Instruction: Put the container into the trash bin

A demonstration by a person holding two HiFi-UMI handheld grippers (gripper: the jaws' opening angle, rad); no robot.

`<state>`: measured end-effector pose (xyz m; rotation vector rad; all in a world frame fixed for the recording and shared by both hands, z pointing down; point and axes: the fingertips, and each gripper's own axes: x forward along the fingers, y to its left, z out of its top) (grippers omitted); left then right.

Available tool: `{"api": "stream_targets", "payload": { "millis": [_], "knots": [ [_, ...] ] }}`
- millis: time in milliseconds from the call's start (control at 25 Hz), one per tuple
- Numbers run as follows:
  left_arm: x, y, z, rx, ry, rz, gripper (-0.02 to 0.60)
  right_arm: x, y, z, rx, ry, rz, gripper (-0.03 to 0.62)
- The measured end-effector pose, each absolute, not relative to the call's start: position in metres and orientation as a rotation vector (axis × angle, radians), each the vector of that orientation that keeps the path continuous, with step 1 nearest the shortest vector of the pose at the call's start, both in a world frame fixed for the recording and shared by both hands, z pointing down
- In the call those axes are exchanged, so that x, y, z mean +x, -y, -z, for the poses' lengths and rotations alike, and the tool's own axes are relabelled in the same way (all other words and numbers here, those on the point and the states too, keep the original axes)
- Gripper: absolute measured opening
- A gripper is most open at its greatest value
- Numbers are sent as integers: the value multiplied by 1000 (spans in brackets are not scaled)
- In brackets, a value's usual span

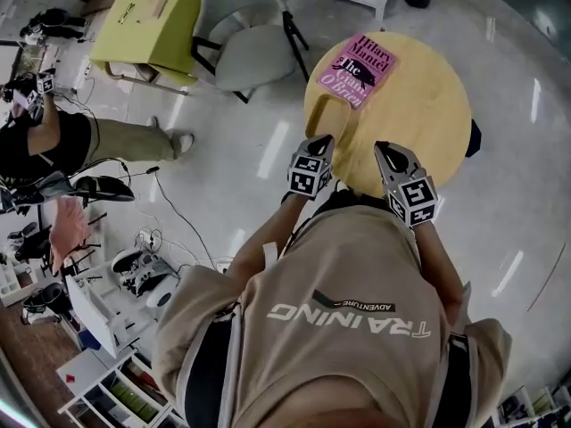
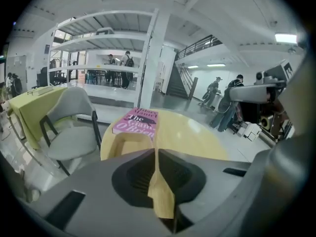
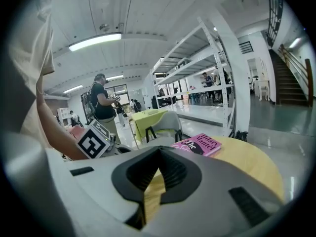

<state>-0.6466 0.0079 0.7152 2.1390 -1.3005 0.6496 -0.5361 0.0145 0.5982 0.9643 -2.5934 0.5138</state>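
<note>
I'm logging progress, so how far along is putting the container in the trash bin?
Done: nothing yet. The yellow rectangular container sits on the round yellow table beside the pink book. In hand: nothing; the left gripper and right gripper are shut and empty at the table's near edge. To do: grasp it, carry it, drop it; no trash bin shows.

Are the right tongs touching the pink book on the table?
Apart. The head view shows bare yellow table between the right tongs and the pink book.
</note>
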Motion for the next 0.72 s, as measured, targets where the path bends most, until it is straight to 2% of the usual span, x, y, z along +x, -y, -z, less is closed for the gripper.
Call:
{"api": "stream_targets", "payload": {
  "millis": [80,120,640,720],
  "knots": [
    [-642,-8,-730,2099,1267,-708,96,-526,-10,-603,988,2578,-548,-2],
    [-640,-9,-737,2082,1250,-737,119,-521,-7,-605,998,2571,-566,-2],
    [-630,-4,-806,1909,1111,-1010,120,-502,12,-627,915,2535,-618,-2],
    [-630,-5,-817,1896,1096,-1054,88,-503,13,-627,907,2531,-620,-2]
  ]
}}
